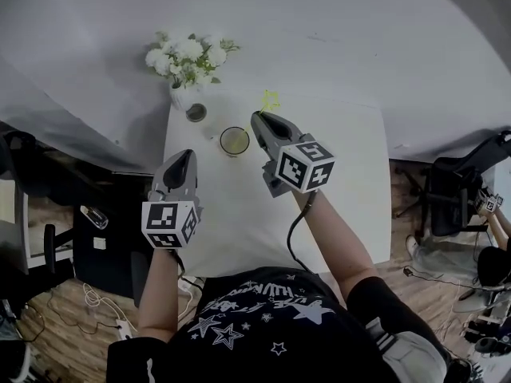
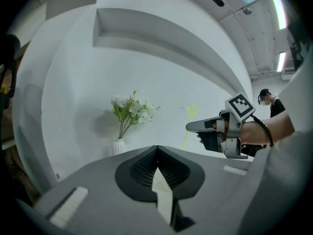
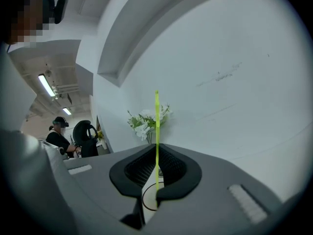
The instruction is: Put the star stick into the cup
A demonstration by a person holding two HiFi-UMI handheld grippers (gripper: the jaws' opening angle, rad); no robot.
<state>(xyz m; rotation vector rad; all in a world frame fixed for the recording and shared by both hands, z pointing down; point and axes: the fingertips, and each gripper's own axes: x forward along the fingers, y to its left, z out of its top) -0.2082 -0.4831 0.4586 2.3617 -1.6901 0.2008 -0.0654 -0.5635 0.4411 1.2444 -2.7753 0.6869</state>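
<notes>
The star stick (image 3: 156,126), thin and yellow-green, is pinched between the jaws of the right tongs (image 3: 156,148), which are pressed onto its shaft. It stands nearly upright, running above and below the grip. In the head view its star (image 1: 271,100) shows just beyond the tip of the right tongs (image 1: 259,118). In the left gripper view the star stick (image 2: 191,111) rises over the tip of the right tongs (image 2: 189,127) and the shaft continues below them.

The cup (image 1: 235,141), a round open vessel with a dark rim, stands on the white counter (image 1: 335,190) just to the left of the right tongs and ahead of the left tongs (image 1: 185,156). In the right gripper view part of its rim shows under the jaws, close to the lower end of the shaft; whether that end is inside the cup cannot be told.

The left tongs (image 2: 156,151) are pressed together with nothing between them. They are held low at the left edge of the counter, apart from the cup.

Beyond the cup, farther from both tongs, lies a small dark round object (image 1: 196,112). Just behind it stands a white vase (image 1: 182,96) of white flowers (image 1: 189,58) against a pale wall (image 1: 359,46).
</notes>
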